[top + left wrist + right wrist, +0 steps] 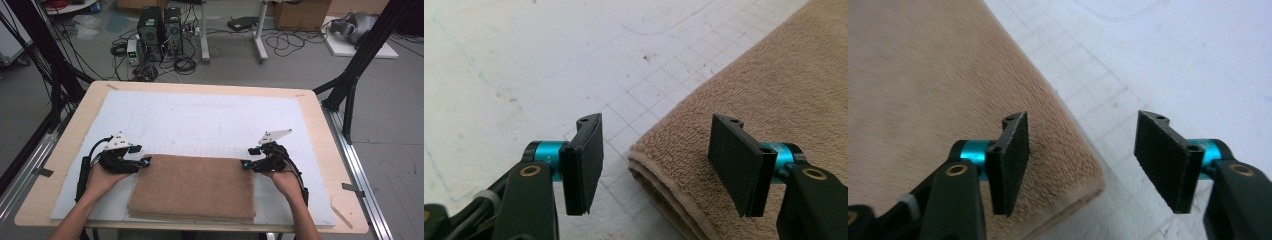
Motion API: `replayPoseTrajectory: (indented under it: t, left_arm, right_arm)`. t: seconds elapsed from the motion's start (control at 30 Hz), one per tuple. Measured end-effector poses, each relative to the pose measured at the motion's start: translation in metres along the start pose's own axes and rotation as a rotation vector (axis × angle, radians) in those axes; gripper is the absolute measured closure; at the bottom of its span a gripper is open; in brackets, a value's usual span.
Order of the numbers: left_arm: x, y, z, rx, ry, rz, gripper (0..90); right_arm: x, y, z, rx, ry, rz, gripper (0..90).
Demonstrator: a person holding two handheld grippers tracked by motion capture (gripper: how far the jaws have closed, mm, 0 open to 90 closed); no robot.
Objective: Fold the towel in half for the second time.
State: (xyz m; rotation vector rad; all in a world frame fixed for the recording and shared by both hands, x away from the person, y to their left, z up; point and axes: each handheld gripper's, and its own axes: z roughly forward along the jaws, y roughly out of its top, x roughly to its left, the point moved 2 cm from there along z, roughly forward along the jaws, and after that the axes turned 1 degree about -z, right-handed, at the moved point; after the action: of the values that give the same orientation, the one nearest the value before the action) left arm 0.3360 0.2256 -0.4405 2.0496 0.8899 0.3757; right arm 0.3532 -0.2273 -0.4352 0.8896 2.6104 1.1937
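A folded brown towel (192,187) lies flat on the white mat (200,120) near the table's front edge. My left gripper (146,162) hovers open at the towel's far left corner; in the left gripper view that layered corner (649,155) lies between and just beyond the spread jaws of the left gripper (656,165). My right gripper (245,163) is open at the towel's far right corner. In the right gripper view the right gripper (1080,165) straddles the corner of the towel (948,90), one jaw over the cloth, the other over the mat (1188,60). Neither holds anything.
The mat covers a wooden table (320,120) and carries faint grid lines and outlines. Black frame struts (360,55) stand at both back corners. Computers (160,32), cables and boxes lie on the floor beyond the table.
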Motion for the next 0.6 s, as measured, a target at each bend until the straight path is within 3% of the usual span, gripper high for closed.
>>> replayPoseTrajectory:
  t: [0.17,0.23,0.43,0.5,0.6]
  left_arm:
    - [0.003,-0.007,0.012,0.073,-0.060,-0.044,38.7]
    - [0.003,-0.008,0.013,0.076,-0.085,-0.060,41.5]
    - [0.004,-0.010,0.012,0.080,-0.122,-0.072,52.1]
    - [0.003,-0.010,0.012,0.083,-0.132,-0.062,59.0]
    - [-0.001,-0.009,0.010,0.080,-0.130,-0.041,68.1]
  right_arm:
    - [0.001,-0.009,0.007,0.003,0.018,0.017,38.1]
    - [0.001,-0.014,0.011,0.010,0.039,0.026,39.8]
    - [0.001,-0.020,0.013,-0.004,0.119,0.053,57.7]
    - [0.001,-0.020,0.012,-0.007,0.148,0.047,67.7]
    - [0.001,-0.019,0.010,-0.008,0.154,0.033,74.4]
